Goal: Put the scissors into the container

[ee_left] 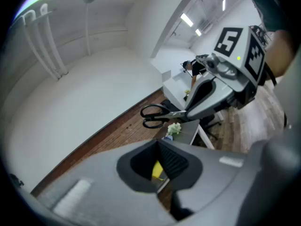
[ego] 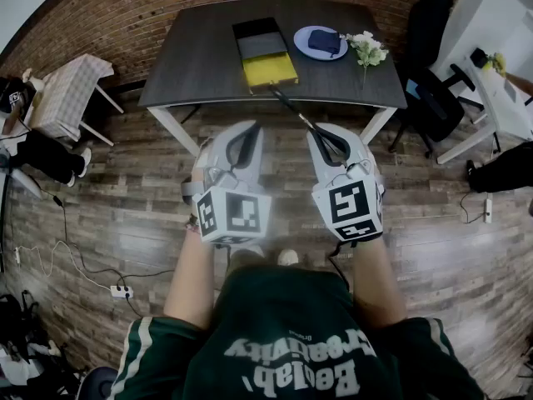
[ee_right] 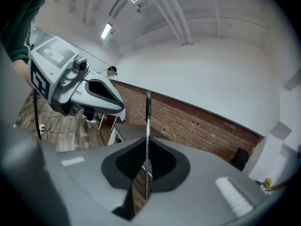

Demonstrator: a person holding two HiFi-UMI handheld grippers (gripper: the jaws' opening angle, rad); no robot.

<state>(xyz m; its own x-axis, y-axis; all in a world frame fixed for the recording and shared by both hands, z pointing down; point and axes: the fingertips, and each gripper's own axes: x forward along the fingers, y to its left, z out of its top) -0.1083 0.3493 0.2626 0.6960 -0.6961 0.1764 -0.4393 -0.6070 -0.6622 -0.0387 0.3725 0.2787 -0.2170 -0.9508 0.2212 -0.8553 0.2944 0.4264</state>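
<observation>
Black-handled scissors (ego: 296, 115) stick out of my right gripper (ego: 321, 132), which is shut on their blades, handles pointing toward the table. In the left gripper view the scissors' (ee_left: 157, 114) black loops show beyond the right gripper (ee_left: 207, 98). In the right gripper view the scissors (ee_right: 147, 121) stand edge-on between my right gripper's (ee_right: 146, 142) jaws. My left gripper (ego: 247, 127) hovers beside it, shut and empty, as the left gripper view (ee_left: 158, 147) also shows. The container (ego: 268, 72), a black, grey and yellow tray, lies on the dark table (ego: 191, 65) ahead.
A blue plate (ego: 321, 42) with a dark object and white flowers (ego: 366, 50) sit right of the container. A cloth-covered chair (ego: 62, 94) stands left, black office chairs (ego: 433, 98) right. Cables and a power strip (ego: 121, 290) lie on the wooden floor.
</observation>
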